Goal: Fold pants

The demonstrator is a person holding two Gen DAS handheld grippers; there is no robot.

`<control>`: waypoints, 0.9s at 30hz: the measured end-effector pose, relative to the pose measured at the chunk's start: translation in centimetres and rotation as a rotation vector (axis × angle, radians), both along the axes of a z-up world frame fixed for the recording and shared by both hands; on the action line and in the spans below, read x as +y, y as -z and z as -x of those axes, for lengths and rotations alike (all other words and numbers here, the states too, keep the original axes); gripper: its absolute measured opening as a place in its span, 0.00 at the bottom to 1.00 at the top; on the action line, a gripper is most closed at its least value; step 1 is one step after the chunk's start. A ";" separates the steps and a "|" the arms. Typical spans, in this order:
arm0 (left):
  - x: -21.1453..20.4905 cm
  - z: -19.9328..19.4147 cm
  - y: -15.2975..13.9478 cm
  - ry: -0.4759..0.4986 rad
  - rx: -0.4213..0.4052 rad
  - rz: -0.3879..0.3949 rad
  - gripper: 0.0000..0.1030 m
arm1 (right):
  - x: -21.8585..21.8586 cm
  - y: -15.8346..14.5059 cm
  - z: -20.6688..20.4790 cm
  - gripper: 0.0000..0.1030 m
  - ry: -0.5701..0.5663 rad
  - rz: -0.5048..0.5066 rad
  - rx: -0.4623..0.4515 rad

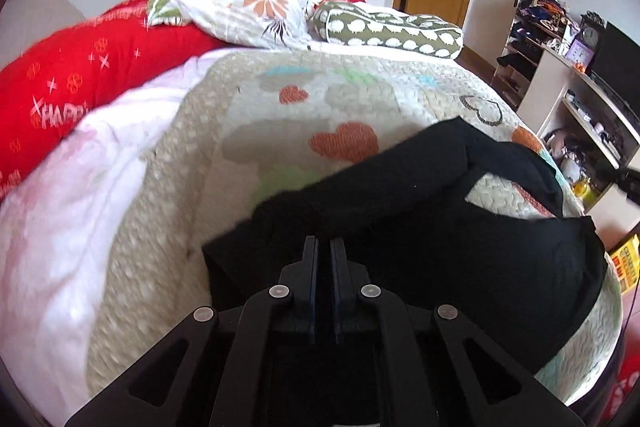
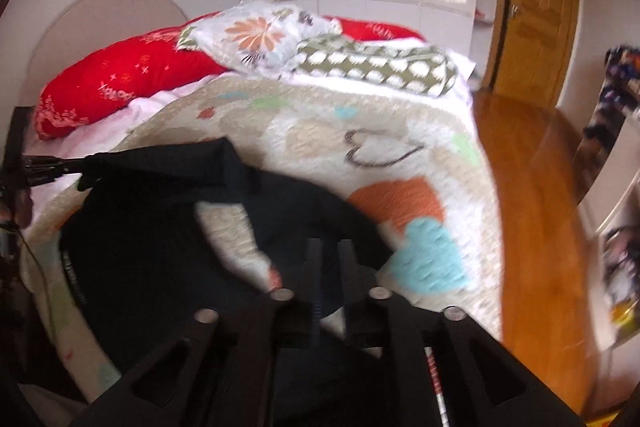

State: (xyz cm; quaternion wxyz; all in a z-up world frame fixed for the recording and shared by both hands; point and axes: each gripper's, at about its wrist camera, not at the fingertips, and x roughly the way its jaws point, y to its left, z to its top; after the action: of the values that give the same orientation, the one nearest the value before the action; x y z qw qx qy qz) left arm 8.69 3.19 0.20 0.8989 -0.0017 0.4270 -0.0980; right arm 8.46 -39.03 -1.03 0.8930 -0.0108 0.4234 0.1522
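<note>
Black pants (image 1: 460, 227) are spread on the heart-patterned quilt (image 1: 280, 115), at its near end, away from the red pillow (image 1: 80, 79). One leg is raised off the quilt. The left gripper (image 1: 324, 247) is pinched on the pants' fabric, jaws nearly together. The right gripper (image 2: 330, 247) is clamped on another pants edge; view is blurred.
</note>
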 end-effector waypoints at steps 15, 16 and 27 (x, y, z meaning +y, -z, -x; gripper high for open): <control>0.4 -1.5 0.4 -0.056 0.015 0.065 0.04 | 7.0 7.4 -4.8 0.02 -0.035 0.175 0.013; 0.6 -1.2 0.1 -0.056 0.007 0.076 0.04 | 6.1 6.5 -5.0 0.02 -0.023 0.118 0.006; 5.4 7.6 1.5 -0.113 0.006 0.268 0.05 | -2.3 -0.6 8.1 0.02 -0.053 -0.039 -0.013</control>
State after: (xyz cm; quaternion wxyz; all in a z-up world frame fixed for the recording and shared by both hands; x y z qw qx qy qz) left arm 1.12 8.56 -1.31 0.8933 -0.1462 0.4122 -0.1037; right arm 0.35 -41.36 -0.43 0.8915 -0.0057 0.4139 0.1841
